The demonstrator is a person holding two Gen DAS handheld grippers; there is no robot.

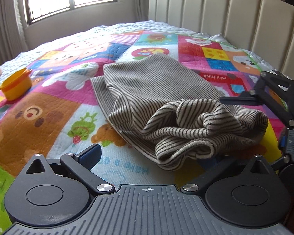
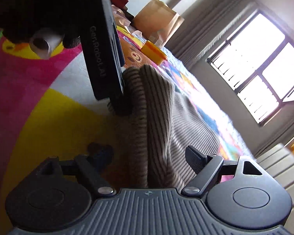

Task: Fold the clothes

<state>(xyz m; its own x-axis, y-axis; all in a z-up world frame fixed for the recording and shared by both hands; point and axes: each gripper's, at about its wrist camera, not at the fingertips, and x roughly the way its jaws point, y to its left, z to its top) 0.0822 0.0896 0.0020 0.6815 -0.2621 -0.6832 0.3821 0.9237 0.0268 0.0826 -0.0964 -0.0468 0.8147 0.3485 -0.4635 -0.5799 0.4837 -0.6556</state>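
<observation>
1. While the striped garment (image 1: 166, 105) lies bunched mid-frame on the bed quilt (image 1: 49, 117), the left gripper (image 1: 151, 154) has jaws apart, framing its crumpled end.
2. Right gripper (image 2: 147, 156): jaws apart, straddling a fold, likely to pinch it.

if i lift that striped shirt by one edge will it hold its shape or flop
Probably flop: the striped shirt is soft knit, its near end already slumped into loose folds. Likely light, since it lies thin on the quilt. One-edge lifting may undo the fold.
</observation>
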